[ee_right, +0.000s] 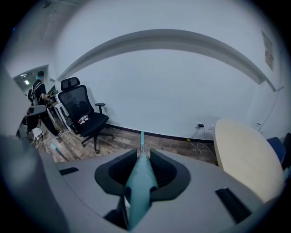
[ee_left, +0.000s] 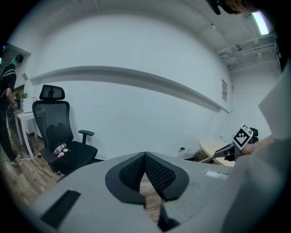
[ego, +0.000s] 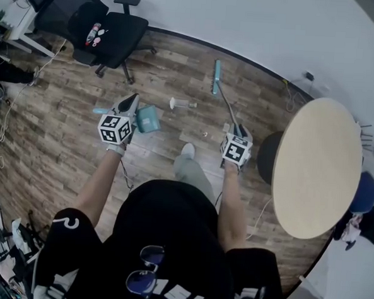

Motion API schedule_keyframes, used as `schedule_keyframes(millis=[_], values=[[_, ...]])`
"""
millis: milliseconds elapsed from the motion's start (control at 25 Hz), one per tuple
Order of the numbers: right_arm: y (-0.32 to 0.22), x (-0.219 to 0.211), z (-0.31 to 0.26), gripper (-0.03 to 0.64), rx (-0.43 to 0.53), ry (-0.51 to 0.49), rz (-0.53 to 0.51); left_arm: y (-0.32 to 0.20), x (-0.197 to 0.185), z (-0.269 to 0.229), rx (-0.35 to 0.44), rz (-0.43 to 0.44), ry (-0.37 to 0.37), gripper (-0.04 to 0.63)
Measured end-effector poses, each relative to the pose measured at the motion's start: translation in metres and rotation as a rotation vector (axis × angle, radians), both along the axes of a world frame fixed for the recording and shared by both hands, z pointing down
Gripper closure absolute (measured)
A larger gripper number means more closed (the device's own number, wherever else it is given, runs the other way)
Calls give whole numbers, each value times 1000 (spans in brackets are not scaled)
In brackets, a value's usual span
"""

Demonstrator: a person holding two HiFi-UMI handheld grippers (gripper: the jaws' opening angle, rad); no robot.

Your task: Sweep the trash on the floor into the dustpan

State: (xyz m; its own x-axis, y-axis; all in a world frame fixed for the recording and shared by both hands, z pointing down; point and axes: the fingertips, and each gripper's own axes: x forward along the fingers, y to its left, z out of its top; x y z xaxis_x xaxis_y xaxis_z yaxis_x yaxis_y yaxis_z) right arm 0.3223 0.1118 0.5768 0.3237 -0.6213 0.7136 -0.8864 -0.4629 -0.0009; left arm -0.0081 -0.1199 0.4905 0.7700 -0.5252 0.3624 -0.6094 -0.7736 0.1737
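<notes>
My right gripper (ego: 237, 131) is shut on the teal broom handle (ee_right: 140, 179). The handle runs away from me across the wood floor to the broom head (ego: 216, 77) near the wall. My left gripper (ego: 128, 104) is held up and level, and its jaws (ee_left: 145, 154) are shut with nothing showing between them. The teal dustpan (ego: 149, 119) is just right of this gripper in the head view. A teal handle end (ego: 99, 110) shows on the gripper's left, and the part between is hidden. A clear plastic bottle (ego: 182, 104) and a small scrap (ego: 204, 133) lie between dustpan and broom.
A black office chair (ego: 100, 26) stands at the back left. A round pale table (ego: 315, 166) fills the right, with a dark stool (ego: 267, 158) beside it. Cables (ego: 297, 89) trail by the wall. Another person (ee_right: 38, 98) stands far left. My foot (ego: 187, 151) is on the floor between the grippers.
</notes>
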Motion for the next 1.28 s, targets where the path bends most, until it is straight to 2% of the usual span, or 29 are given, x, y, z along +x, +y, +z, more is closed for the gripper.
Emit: schedule_keyframes(millis=[240,640,960,1280], values=[[-38,36,19,532,-16,-14,-41,-28,38,13,-7,-31,-44,598],[-90,78,63,531,-108,-24,-139,-57,80,40,-26,-20,-82,598],[-103,73,119,531,-207,-58,-175,-69,77,71,-55,-62,-76,598],[-93,41,162,531,-288,-101,-177,-68,40,109,-103,-117,-86,598]])
